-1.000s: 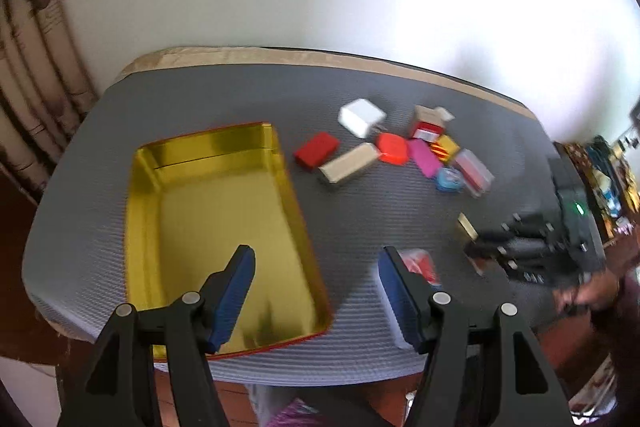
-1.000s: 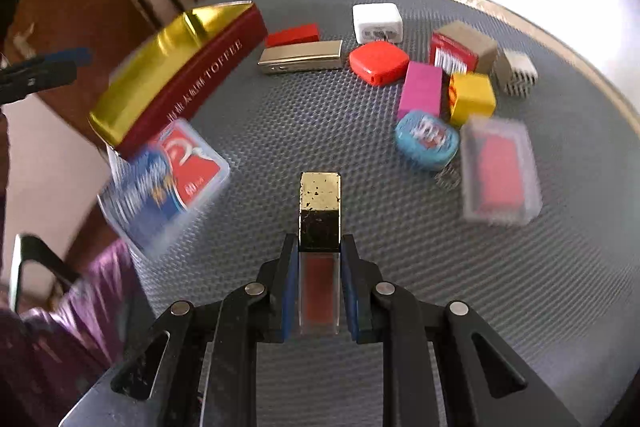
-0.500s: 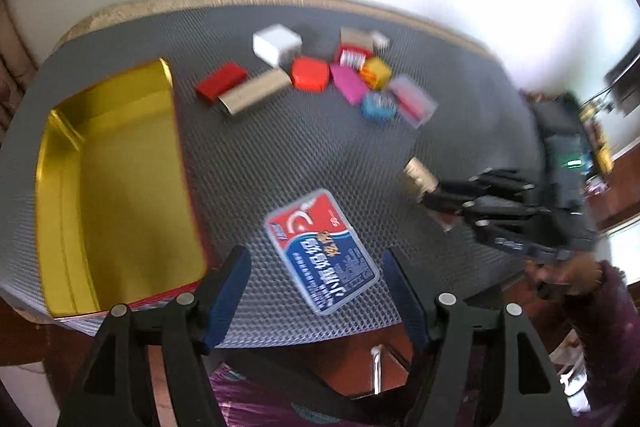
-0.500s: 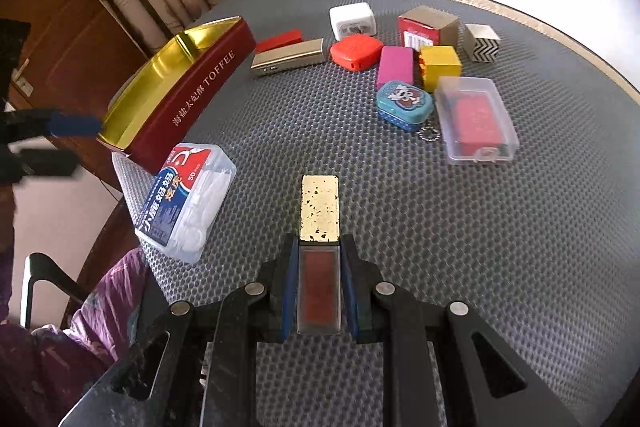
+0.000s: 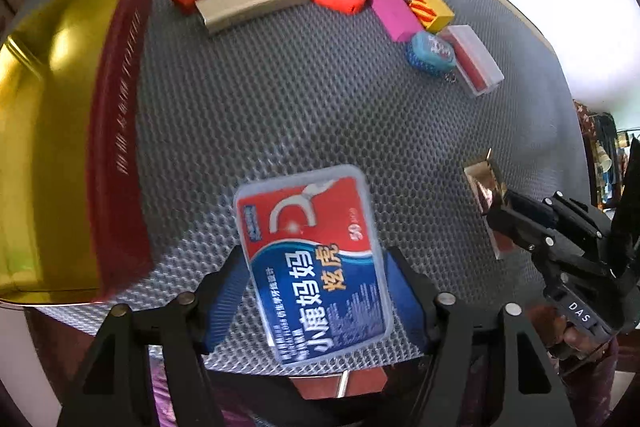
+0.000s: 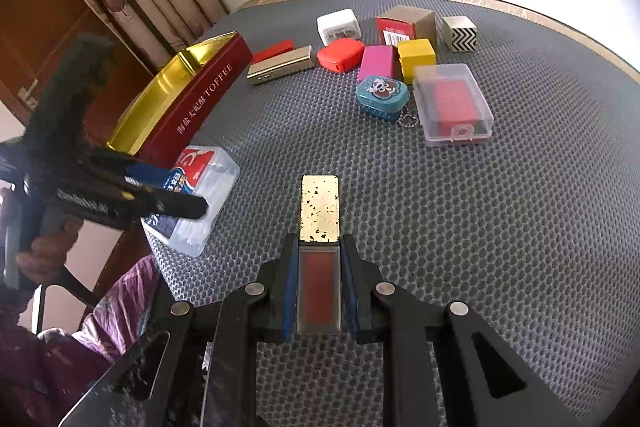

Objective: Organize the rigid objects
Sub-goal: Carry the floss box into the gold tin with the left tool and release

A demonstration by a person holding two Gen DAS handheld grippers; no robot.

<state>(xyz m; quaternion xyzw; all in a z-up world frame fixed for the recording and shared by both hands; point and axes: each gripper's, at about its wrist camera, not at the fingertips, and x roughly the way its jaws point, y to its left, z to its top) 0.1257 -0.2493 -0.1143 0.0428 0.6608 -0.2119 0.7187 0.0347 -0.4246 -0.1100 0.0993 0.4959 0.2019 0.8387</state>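
In the right wrist view, the right gripper (image 6: 319, 291) is pinching a slim lipstick tube (image 6: 319, 251) between its blue pads, pressed tight on the clear, red-filled lower half; the tube's long axis is running straight toward twelve o'clock, its flecked gold cap leading and hanging over the grey honeycomb-textured mat (image 6: 460, 227). At about nine o'clock the left gripper (image 6: 176, 193) is angling steeply down, gripped by a hand (image 6: 44, 247) beside a purple patterned sleeve (image 6: 112, 311). In the left wrist view its jaws are closing around a clear plastic floss-pick box (image 5: 316, 263) with a red-and-blue label, which is lying flat near the mat's near edge, its long axis tilting toward eleven o'clock; the pads are standing either side of it, and whether they are pressing it cannot be told. Farther off toward ten o'clock in the right wrist view, an open rectangular toffee tin (image 6: 188, 95), red outside and shiny gold inside, is sitting empty. Toward twelve and one o'clock, small hard pieces are clustering: a clear lidded case (image 6: 452, 103), a teal rounded tin (image 6: 382, 97), a pink block (image 6: 376, 63), a yellow cube (image 6: 416, 59) and a white charger (image 6: 339, 26).
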